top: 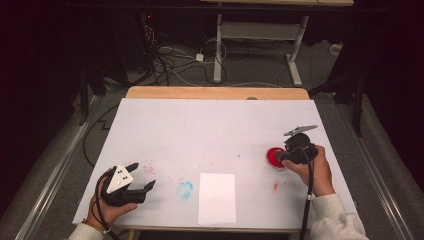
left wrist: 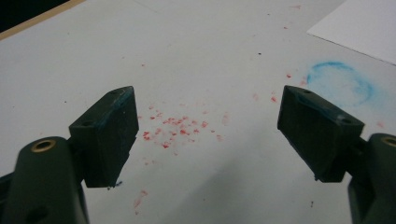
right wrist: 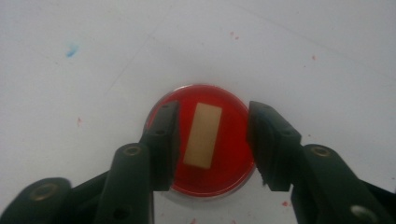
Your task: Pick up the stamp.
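Note:
A round red dish sits on the white table cover at the right. In the right gripper view the dish holds a tan rectangular strip lying in red paint. My right gripper hangs over the dish, its jaws on either side of the strip with a gap on each side, touching nothing that I can see. My left gripper rests at the near left, open and empty, above a scatter of red specks.
A white sheet of paper lies near the front edge at the middle. A blue ring smudge is just left of it. A red smear marks the cover in front of the dish. The table's wooden far edge shows.

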A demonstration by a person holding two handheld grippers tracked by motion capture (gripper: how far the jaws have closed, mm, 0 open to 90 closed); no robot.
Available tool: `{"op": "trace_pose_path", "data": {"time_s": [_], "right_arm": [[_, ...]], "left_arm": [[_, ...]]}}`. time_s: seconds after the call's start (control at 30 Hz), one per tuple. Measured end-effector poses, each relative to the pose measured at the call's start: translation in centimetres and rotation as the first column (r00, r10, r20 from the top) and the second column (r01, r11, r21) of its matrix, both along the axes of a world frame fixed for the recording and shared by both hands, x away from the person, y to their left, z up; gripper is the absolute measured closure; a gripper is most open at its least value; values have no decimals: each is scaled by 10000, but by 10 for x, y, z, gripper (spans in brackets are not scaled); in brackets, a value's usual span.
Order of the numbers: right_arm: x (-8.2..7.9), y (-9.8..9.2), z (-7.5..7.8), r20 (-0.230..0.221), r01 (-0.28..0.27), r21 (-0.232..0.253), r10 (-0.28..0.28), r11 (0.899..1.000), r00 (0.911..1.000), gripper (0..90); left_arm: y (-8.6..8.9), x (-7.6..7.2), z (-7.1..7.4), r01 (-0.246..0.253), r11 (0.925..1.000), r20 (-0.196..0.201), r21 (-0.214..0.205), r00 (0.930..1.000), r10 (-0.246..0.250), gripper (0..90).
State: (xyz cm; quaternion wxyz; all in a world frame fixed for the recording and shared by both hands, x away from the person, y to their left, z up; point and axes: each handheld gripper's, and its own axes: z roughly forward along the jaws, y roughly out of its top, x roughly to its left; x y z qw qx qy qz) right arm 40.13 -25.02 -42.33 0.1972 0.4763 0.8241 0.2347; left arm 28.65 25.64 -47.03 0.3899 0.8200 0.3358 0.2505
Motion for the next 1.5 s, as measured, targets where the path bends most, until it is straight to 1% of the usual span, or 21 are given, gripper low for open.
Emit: {"op": "trace_pose_path", "data": {"time_s": [0.03, 0.07, 0.1, 0.17, 0.27, 0.3, 0.4, 0.5, 0.63, 0.67, 0.77, 0.9, 0.93, 0.97, 1.0, 1.1, 1.23, 1.4, 1.43, 1.47, 1.5], "right_arm": [[0, 0, 0, 0, 0, 0, 0, 10000, 10000, 578], [3, -1, -5, -159, 57, 21, -57, 10000, 9999, 638], [3, -1, -5, -159, 57, 21, -57, 10000, 9999, 638], [5, -1, -9, -288, -74, 208, 80, 9998, 9996, 671], [4, 1, -12, -384, -266, 169, 272, 9995, 9989, 749], [4, 2, -13, -288, -291, 103, 294, 9995, 9992, 755], [2, 3, -13, -218, -285, -8, 285, 9996, 9994, 757], [2, 3, -13, -175, -327, -14, 327, 9995, 9993, 759], [-4, 2, 0, 338, -401, 242, 393, 9989, 9987, 759], [-6, 1, 4, 527, -424, 310, 408, 9986, 9978, 759], [-12, 0, 16, 869, -539, 443, 499, 9976, 9950, 759], [-19, -2, 31, 1244, -658, 579, 582, 9962, 9905, 759], [-19, -2, 31, 1244, -658, 579, 582, 9962, 9905, 759], [-22, -3, 37, 1409, -672, 601, 582, 9959, 9883, 759], [-22, -3, 37, 1409, -672, 601, 582, 9959, 9883, 759], [-26, -4, 43, 1614, -751, 664, 635, 9950, 9848, 759], [-23, -4, 37, 1465, -725, 555, 637, 9958, 9872, 759], [-14, -2, 21, 975, -607, 408, 565, 9973, 9936, 759], [-14, -2, 21, 975, -607, 408, 565, 9973, 9936, 759], [-10, -2, 12, 727, -636, 272, 615, 9976, 9955, 759], [-10, -2, 12, 727, -636, 272, 615, 9976, 9955, 759]], "left_arm": [[0, 0, 0, 0, 10000, 0, 0, 10000, 0, 198], [0, 0, 0, 8, 10000, 3, 26, 10000, -8, 198], [0, 0, 0, 17, 10000, -5, 23, 10000, -17, 198], [0, 1, -1, 37, 10000, -33, 37, 10000, -37, 198], [-1, 1, 0, 71, 9999, -51, 88, 10000, -70, 198], [-1, 1, 0, 64, 9999, -49, 100, 10000, -63, 198], [-1, 1, -1, 58, 10000, -101, 42, 9999, -58, 198], [-1, 2, -1, 70, 10000, -128, 49, 9999, -69, 198], [0, 2, -1, 74, 10000, -113, 53, 9999, -73, 198], [0, 1, -1, 73, 10000, -112, 44, 9999, -73, 198], [0, 1, -1, 79, 10000, -95, 42, 9999, -79, 198], [0, 1, -1, 84, 10000, -97, 54, 9999, -83, 198], [0, 1, -1, 79, 9999, -99, 65, 9999, -78, 198], [0, 1, -1, 74, 10000, -106, 61, 9999, -74, 198], [0, 1, -1, 69, 10000, -118, 53, 9999, -68, 198], [0, 1, -1, 78, 9999, -109, 63, 9999, -77, 198], [0, 1, -1, 87, 9999, -111, 73, 9999, -87, 199], [0, 1, -1, 99, 9999, -134, 63, 9999, -98, 200], [0, 1, -1, 99, 9999, -134, 63, 9999, -98, 200], [0, 1, -1, 115, 9999, -137, 99, 9998, -114, 200], [0, 1, -1, 109, 9999, -128, 74, 9999, -108, 200]]}}
